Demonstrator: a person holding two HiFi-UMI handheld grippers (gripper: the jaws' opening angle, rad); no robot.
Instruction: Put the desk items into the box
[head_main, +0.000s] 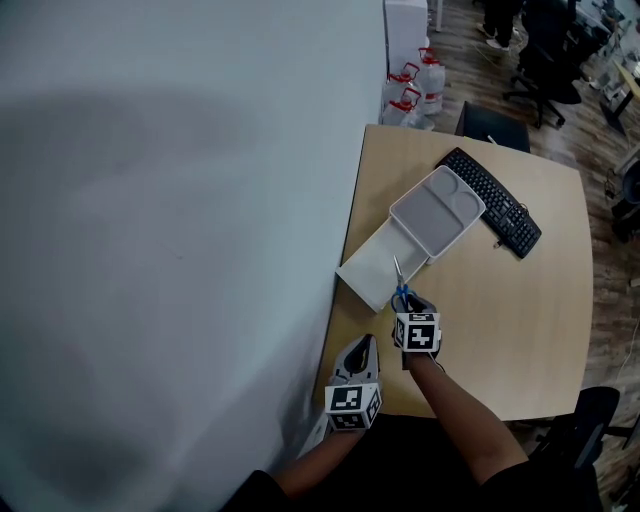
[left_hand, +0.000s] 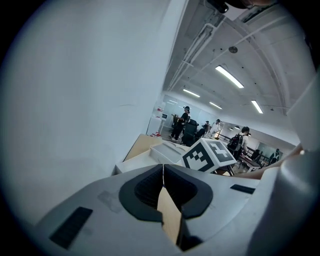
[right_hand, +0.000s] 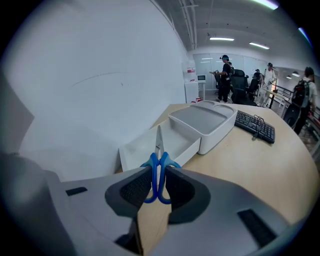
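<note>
Right claw (right_hand: 158, 172) clamps scissors (right_hand: 159, 159) by handles, blades toward box (right_hand: 184, 150); left claw (left_hand: 163, 167) closed, empty.

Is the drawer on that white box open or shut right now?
Open. The drawer is slid out of the white box, its bare inside showing.

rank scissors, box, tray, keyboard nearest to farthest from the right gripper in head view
1. scissors, held in the right gripper
2. box, just ahead of it
3. tray, beyond the box
4. keyboard, farthest, behind the tray
</note>
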